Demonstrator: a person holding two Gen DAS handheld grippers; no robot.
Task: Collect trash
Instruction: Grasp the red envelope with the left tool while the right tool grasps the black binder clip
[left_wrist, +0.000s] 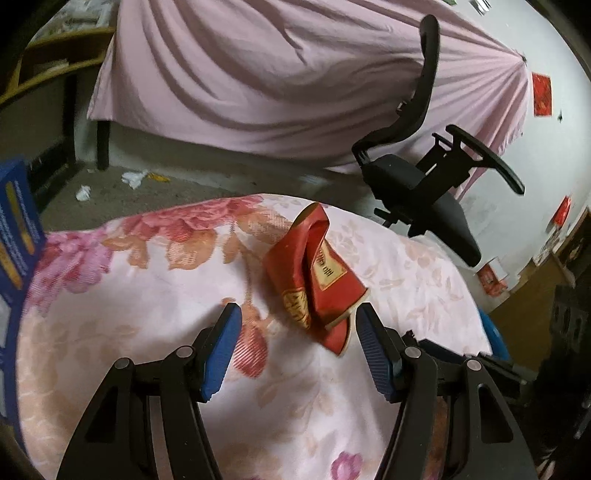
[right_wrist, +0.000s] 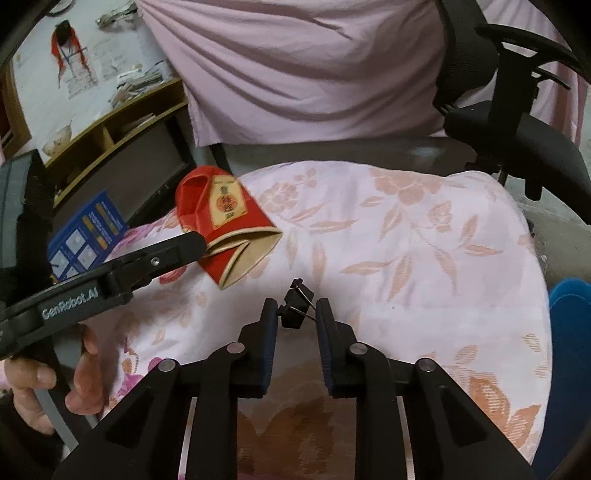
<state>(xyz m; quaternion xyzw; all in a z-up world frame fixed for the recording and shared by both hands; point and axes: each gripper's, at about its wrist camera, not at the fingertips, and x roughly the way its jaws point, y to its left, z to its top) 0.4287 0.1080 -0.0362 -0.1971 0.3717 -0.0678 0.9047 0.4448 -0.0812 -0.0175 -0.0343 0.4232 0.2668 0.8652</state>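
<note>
The right tool (right_wrist: 297, 314) is clenched on a small black binder clip (right_wrist: 294, 308), lifted just above the floral-covered tabletop (right_wrist: 406, 240). The left tool (left_wrist: 297, 326) is released, its pads straddling the near end of a crushed red carton (left_wrist: 317, 273) that lies on the cloth, left of the clip.

Risk, as I judge it: the clip is pinched near its edge and could spring out; the flattened carton may slide on the loose cloth (which can bunch) when the pads close.

"GenRobot.AI" is printed on the left tool's arm; the carton's gold label is unreadable.
</note>
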